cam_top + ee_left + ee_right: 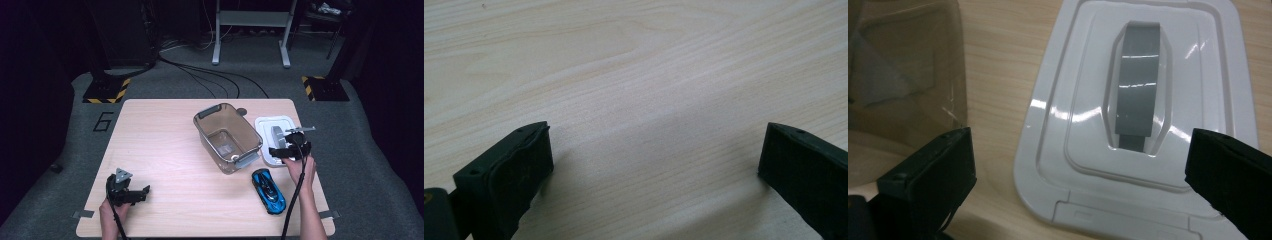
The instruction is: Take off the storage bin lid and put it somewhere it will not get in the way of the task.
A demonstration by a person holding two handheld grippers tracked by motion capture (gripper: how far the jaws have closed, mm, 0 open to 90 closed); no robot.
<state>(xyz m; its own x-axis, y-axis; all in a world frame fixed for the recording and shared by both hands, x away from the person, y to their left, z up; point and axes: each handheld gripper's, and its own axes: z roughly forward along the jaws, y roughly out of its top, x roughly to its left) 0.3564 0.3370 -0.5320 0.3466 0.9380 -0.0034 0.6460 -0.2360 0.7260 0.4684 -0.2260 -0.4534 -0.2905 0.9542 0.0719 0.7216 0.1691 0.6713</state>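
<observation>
near the desk's right edge the flat white plastic lid with a grey handle (1140,107) looks light, stiff and slick, best pinched by that raised handle, under the wide-open, empty right hand-held gripper (285,150).

A pale wooden table (165,150) carries a clear storage box (227,137) near its middle. A white lid (267,127) lies just right of the box; a blue toy car (268,190) sits in front of it, nearer the person.
</observation>
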